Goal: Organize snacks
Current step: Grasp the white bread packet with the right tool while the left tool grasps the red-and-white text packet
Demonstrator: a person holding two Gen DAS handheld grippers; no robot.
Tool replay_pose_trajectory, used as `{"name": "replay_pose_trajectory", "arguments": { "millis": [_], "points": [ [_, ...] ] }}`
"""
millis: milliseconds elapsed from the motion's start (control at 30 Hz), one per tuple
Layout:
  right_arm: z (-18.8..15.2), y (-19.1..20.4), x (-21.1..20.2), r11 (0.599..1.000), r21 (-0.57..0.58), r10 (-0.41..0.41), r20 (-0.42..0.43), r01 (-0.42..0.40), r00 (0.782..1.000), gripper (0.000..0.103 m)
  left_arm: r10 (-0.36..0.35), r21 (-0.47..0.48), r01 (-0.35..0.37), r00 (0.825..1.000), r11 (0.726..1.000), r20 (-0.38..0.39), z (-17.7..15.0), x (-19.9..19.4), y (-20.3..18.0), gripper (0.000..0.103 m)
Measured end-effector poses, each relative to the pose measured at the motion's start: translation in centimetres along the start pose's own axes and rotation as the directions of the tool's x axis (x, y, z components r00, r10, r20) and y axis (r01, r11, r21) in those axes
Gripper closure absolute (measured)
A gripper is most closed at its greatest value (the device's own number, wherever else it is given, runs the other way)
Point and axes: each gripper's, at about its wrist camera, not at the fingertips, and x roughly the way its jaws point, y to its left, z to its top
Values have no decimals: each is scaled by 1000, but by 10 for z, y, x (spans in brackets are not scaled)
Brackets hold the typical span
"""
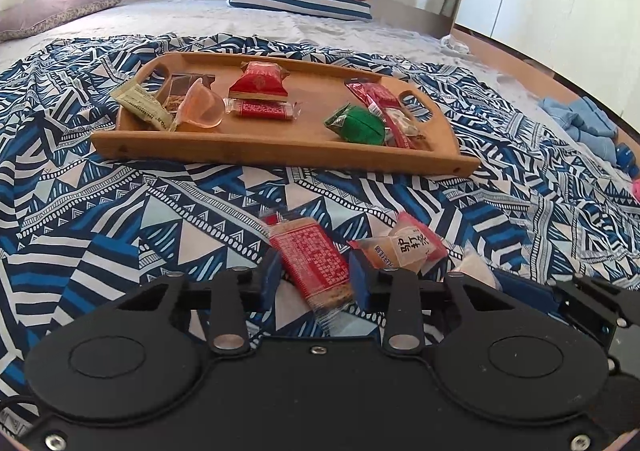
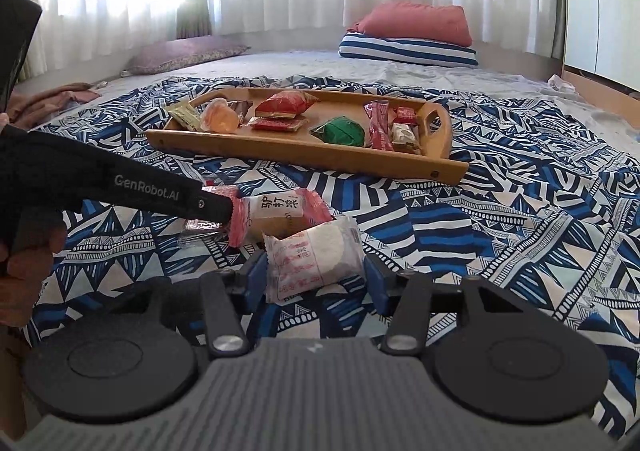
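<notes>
We judge the job mostly done: the wooden tray (image 1: 280, 149) at twelve o'clock already holds most snacks, while three packets lie on the bed (image 2: 500, 235). Our left gripper (image 1: 312, 279) brackets the red-printed bar (image 1: 310, 267), fingers apart but nearly touching its sides. Our right gripper (image 2: 316, 277) stands wider around the white packet (image 2: 316, 255), not yet clamped. The pink-ended packet (image 2: 276, 211) lies just beyond, at eleven o'clock.

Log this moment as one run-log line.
task: organize snacks | left gripper: open around red packet | right gripper: open around white packet | tray: partly filled | surface: bedspread
</notes>
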Motion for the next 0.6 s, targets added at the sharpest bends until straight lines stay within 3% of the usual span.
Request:
{"name": "replay_pose_trajectory", "arguments": {
  "millis": [33,67,600],
  "points": [
    [0,0,0,1000,0,-1,1,1,1000,47,-6,0,6,1000,1000,2,0,1,0,91],
    [0,0,-1,1000,-1,-4,2,4,1000,47,-15,0,15,1000,1000,6,1,0,0,94],
    [-1,-19,-6,994,59,-96,18,95,995,45,-31,55,29,999,998,43,-5,-20,1,92]
  ]
}}
